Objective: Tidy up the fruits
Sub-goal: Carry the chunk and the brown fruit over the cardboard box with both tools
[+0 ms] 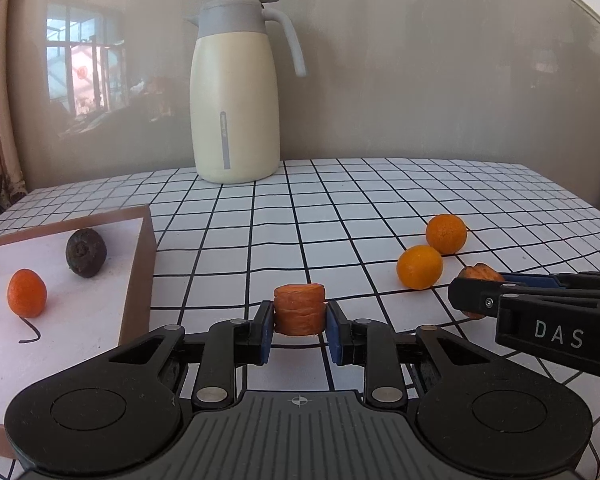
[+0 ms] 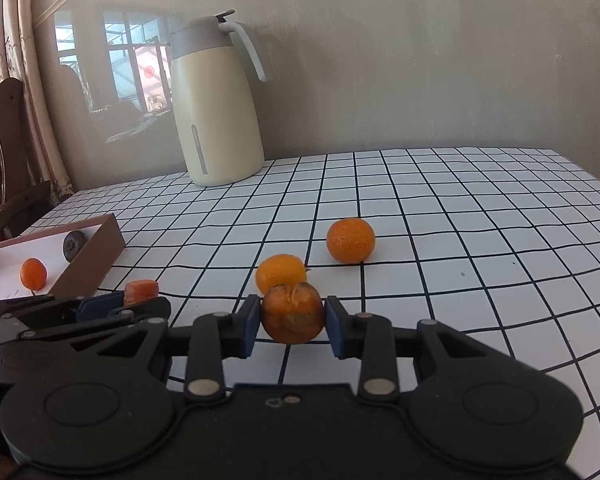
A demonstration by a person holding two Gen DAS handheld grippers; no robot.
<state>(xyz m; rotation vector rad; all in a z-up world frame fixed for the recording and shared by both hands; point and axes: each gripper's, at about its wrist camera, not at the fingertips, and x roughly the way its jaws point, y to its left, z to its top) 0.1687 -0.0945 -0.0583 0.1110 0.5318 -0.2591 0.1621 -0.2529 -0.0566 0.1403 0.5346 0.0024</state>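
My left gripper (image 1: 299,317) is shut on a short orange carrot chunk (image 1: 299,306), held just above the checked tablecloth beside the cardboard box (image 1: 147,248). In the box lie a small orange fruit (image 1: 27,293) and a dark round fruit (image 1: 86,253). My right gripper (image 2: 291,318) is shut on a brownish-orange round fruit (image 2: 292,312); both pads press its sides. Two oranges (image 2: 350,240) (image 2: 280,270) rest on the table just beyond it. The right gripper (image 1: 473,293) enters the left wrist view from the right.
A cream and grey thermos jug (image 1: 236,92) stands at the back of the table by the wall. A wooden chair (image 2: 4,152) and curtains are off the table's left side. The checked tablecloth (image 2: 480,240) stretches to the right.
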